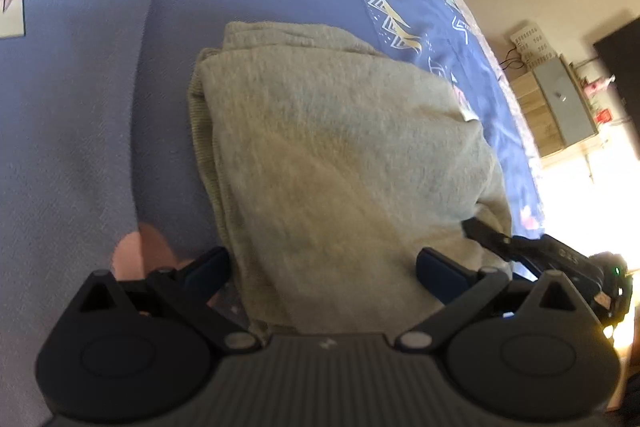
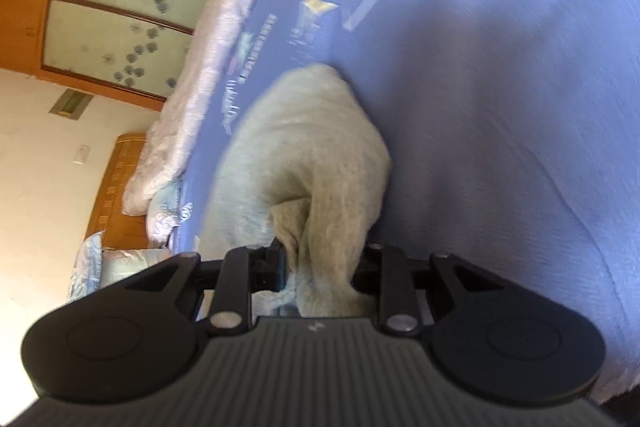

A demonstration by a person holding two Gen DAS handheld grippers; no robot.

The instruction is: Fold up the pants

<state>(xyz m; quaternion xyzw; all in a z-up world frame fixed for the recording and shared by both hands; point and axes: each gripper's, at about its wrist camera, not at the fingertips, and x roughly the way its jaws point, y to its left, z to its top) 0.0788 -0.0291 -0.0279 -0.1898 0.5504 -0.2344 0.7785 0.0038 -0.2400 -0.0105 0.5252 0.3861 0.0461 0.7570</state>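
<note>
Left hand-held gripper: spread wide, grasping nothing; its blue-padded fingers straddle the near end of the pants, which drapes over its body, probably to steady or release the bundle.
Right hand-held gripper: clenched on a bunched fold of the pants, cloth squeezed between the jaws and spilling toward the camera; the left wrist view shows it coming in at the bundle's right edge.
Pants: grey-green knit, already doubled into a compact stack of layers, lying on the bed near its right edge; a ribbed band shows along the left side.
Bed: blue sheet with printed triangle motifs, soft underfoot for the fabric, so layers may slip.
Step, as judged: late in folding; the pinch likely keeps the layers aligned for a last tuck or shift.
Risk: pulling one-sided could skew the stack.
Sharpness: both views are blurred.
</note>
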